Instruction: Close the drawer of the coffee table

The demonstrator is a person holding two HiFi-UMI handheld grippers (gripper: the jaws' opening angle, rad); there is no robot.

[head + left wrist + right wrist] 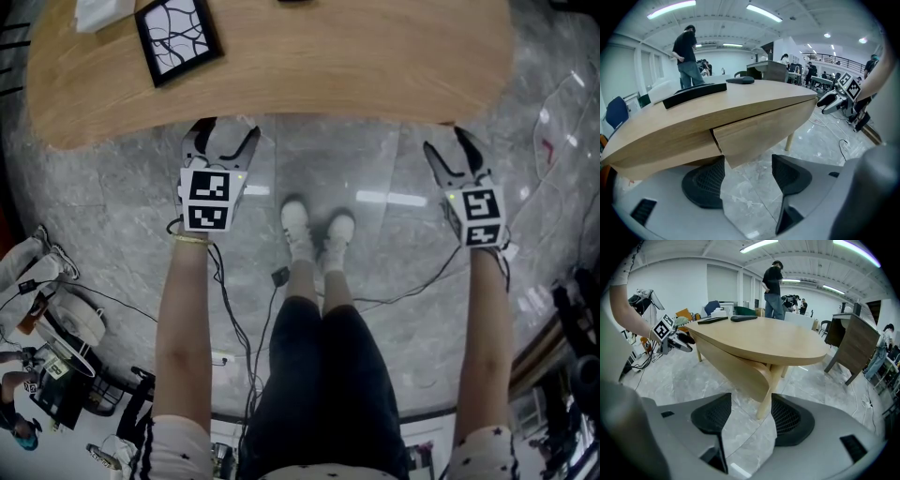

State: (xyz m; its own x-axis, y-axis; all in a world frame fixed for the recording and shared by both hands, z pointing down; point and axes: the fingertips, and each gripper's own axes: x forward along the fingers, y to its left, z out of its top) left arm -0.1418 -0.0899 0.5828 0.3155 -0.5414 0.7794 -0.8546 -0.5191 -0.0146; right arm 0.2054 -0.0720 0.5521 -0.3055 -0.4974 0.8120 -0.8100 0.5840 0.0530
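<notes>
Facing: you stand at the coffee table (328, 66), its curved wooden edge just beyond both tongs, with your shoes on the grey marble floor (112, 206) between them.
Left side: your left gripper (747, 176) has its jaws spread wide. Nothing sits between the pads, and only floor shows through the gap.
Left contact: none; the tips hang just short of the table's side, tilted downward.
Task thing: the drawer (759, 126) is set in the table's side right ahead of your left jaws. Its front is close to flush, and a dark seam shows at its left end.
Right side: your right gripper (750, 416) is spread just as wide and is empty.
Right contact: none; a table leg (769, 390) stands beyond the gap, untouched.
Tabletop: a black-framed picture (178, 37) lies flat near your left.
</notes>
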